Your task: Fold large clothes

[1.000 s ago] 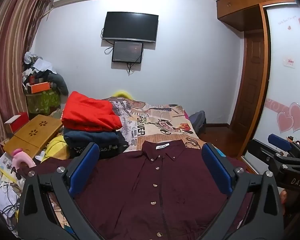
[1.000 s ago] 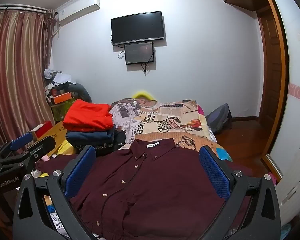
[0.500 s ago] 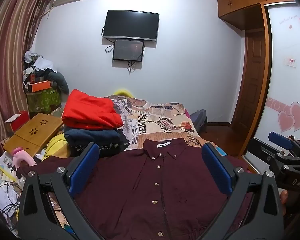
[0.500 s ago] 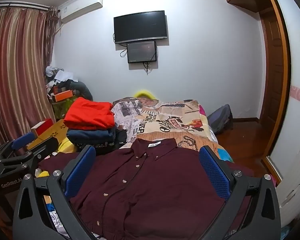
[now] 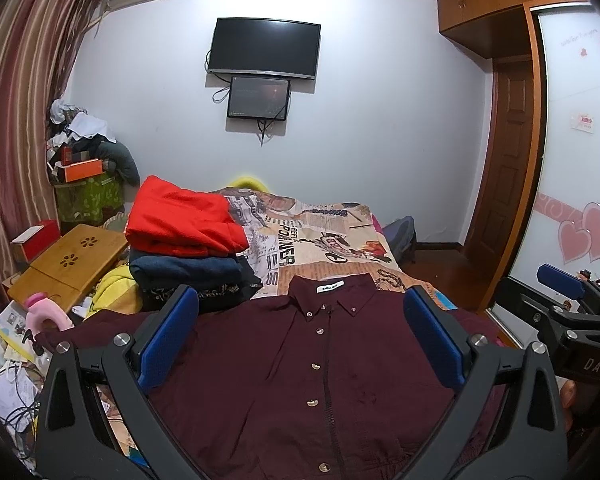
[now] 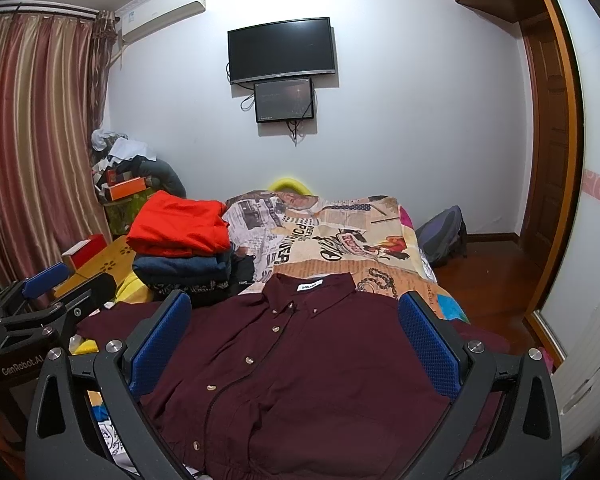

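A dark maroon button-up shirt (image 5: 300, 372) lies spread flat on the bed, front up, collar toward the far wall, buttons fastened; it shows again as the shirt (image 6: 300, 368) in the right wrist view. My left gripper (image 5: 300, 332) hovers above its chest, open, nothing between the blue pads. My right gripper (image 6: 294, 332) is likewise open above the shirt and holds nothing. Each gripper appears at the edge of the other's view: the right gripper (image 5: 560, 304) at far right, the left gripper (image 6: 48, 300) at far left.
A stack of folded clothes (image 5: 184, 240), red on top of dark blue, sits on the bed left of the collar. The patterned bedspread (image 5: 324, 240) extends to the far wall. A wooden lap table (image 5: 68, 260) and clutter lie left; a backpack (image 6: 444, 236) and door right.
Both views have drifted slightly; the shirt lies as before and both grippers stay open.
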Demonstrator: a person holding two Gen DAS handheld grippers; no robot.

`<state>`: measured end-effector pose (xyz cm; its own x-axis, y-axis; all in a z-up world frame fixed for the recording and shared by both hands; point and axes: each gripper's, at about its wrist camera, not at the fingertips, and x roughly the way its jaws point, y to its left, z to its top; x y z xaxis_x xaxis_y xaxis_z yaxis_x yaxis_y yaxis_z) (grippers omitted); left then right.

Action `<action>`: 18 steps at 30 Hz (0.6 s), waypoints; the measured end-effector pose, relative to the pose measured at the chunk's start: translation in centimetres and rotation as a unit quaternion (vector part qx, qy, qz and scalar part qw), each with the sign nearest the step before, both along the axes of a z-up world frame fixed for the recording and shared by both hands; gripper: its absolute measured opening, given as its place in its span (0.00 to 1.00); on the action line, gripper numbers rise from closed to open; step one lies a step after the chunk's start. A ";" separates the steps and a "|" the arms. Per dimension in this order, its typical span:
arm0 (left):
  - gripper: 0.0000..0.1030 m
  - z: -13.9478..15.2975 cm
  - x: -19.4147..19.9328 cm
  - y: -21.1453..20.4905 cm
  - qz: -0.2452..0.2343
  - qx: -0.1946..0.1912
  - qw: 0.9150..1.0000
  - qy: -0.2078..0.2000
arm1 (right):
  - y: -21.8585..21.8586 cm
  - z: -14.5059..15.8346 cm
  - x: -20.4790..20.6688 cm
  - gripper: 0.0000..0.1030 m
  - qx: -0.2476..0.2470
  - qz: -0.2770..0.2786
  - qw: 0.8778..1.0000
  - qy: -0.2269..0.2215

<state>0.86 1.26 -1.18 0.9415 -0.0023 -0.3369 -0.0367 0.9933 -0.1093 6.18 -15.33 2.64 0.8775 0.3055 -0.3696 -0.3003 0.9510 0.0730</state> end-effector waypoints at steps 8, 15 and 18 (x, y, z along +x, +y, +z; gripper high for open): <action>1.00 0.0 0.0 0.2 0.000 -0.001 1.000 0.001 | 0.0 0.1 0.1 1.00 0.000 0.000 1.000 0.000; 1.00 0.1 0.2 0.1 0.000 -0.001 1.000 0.003 | 0.0 0.1 0.1 1.00 0.000 0.000 1.000 0.001; 1.00 0.1 0.2 0.2 0.000 -0.001 1.000 0.004 | 0.0 0.1 0.1 1.00 0.001 0.000 1.000 0.001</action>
